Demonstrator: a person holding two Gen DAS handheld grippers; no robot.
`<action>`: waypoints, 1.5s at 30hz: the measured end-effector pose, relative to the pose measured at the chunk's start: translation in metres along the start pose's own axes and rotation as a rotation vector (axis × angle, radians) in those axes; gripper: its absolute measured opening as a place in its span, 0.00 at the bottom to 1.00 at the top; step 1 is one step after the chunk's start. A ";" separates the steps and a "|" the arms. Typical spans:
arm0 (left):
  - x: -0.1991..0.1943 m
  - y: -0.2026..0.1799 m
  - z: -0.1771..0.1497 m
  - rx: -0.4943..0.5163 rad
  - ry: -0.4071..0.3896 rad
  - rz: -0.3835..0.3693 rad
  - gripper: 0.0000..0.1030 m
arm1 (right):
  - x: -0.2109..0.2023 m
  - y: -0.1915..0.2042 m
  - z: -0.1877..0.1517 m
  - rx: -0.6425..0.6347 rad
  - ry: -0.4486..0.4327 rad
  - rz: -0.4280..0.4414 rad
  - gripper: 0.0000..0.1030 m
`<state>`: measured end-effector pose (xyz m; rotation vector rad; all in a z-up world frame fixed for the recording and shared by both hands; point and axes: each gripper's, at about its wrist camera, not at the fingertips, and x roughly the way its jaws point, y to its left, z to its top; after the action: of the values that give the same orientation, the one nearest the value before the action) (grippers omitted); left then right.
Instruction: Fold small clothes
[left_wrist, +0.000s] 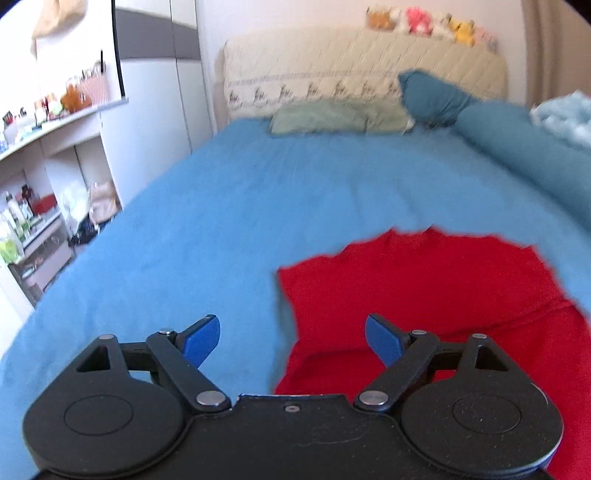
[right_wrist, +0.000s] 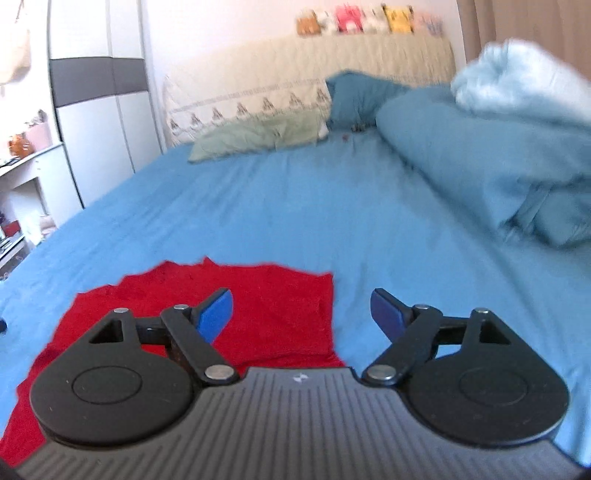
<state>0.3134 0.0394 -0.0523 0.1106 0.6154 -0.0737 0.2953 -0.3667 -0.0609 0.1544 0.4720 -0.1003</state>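
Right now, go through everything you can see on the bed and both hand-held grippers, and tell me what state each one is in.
Left hand-held gripper: open, holding nothing.
Right hand-held gripper: open, holding nothing.
Red garment: lying on the bed, a fold line across it, ungrasped.
Blue bedsheet: spread out, lightly wrinkled.
Green pillow: lying flat by the headboard.
Teal duvet: bunched up.

Garment flat on bed, near edge. Left gripper over garment's left edge, right gripper over its right edge, both spread wide, nothing between the tips. Pillow at far end against headboard, plush toys atop headboard. Bunched duvet along bed's right side. Shelves left of bed.
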 end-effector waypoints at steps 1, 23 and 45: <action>-0.018 -0.001 0.003 -0.004 -0.017 -0.012 0.92 | -0.018 -0.001 0.005 -0.022 -0.008 0.003 1.00; -0.175 0.004 -0.140 -0.088 0.101 -0.188 1.00 | -0.235 0.005 -0.109 -0.103 0.140 0.058 1.00; -0.110 0.008 -0.213 -0.170 0.316 -0.139 0.46 | -0.185 0.003 -0.216 -0.004 0.429 -0.085 0.76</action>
<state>0.1028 0.0780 -0.1609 -0.0878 0.9414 -0.1398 0.0356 -0.3156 -0.1649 0.1520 0.9065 -0.1505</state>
